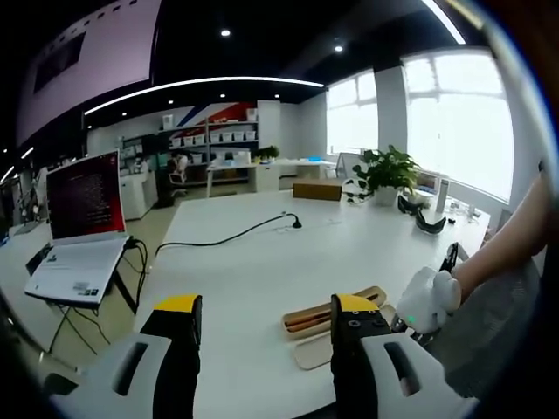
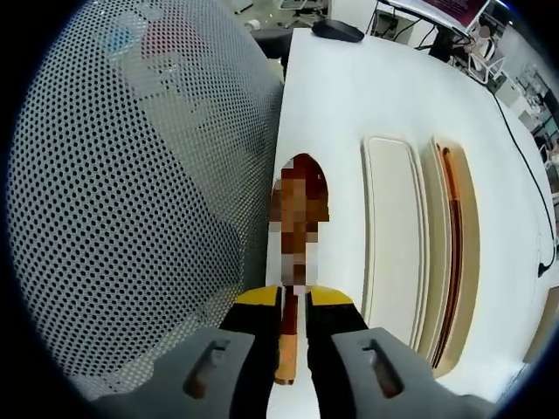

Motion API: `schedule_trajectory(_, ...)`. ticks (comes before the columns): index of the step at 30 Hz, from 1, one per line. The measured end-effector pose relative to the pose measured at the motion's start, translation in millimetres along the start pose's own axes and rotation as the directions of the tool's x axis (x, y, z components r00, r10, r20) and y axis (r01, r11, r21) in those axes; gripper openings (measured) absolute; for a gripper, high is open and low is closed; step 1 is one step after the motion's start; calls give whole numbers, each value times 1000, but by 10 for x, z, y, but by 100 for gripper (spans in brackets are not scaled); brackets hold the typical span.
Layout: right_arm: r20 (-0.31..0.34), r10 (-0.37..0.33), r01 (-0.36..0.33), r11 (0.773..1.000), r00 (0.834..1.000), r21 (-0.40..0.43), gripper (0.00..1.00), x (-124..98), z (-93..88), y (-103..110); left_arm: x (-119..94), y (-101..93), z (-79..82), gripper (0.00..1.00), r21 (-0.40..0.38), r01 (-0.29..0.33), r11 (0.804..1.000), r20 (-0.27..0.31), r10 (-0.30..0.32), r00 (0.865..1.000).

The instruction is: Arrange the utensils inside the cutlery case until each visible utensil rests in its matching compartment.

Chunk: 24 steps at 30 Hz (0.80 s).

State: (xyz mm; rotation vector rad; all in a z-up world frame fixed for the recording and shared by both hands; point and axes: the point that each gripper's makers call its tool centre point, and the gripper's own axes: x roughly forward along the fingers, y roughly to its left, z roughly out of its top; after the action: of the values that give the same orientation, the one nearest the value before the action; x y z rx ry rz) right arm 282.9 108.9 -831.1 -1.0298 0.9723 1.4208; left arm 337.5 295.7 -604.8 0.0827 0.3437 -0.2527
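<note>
While the right claw [image 2: 293, 301] is pinching a wooden spoon [image 2: 297, 262] beside the cutlery case [image 2: 458, 253] on the tabletop [image 2: 349, 105], the spread, empty left claw [image 1: 262, 305] is waiting, so lowering the spoon level into its slot seems wisest.

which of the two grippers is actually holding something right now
The right gripper: its jaws are closed on a reddish-brown spoon. The left gripper stands open.

My left gripper view looks level across the table [image 1: 262, 271] from its near edge. My right gripper view looks down close by its edge; both share the cutlery case [image 2: 454, 253].
</note>
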Motion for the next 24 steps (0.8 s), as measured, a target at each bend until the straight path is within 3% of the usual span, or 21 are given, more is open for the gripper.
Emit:
schedule_trajectory(6,-23,-25,24,999,999,-35,4,15,11,4,5,-5,-8,61,-1,6,1000,-3,-6,1000)
schedule_trajectory(24,-16,-47,47,999,999,-7,1,14,1,-15,12,-21,-13,61,6,13,1000,-5,-13,1000)
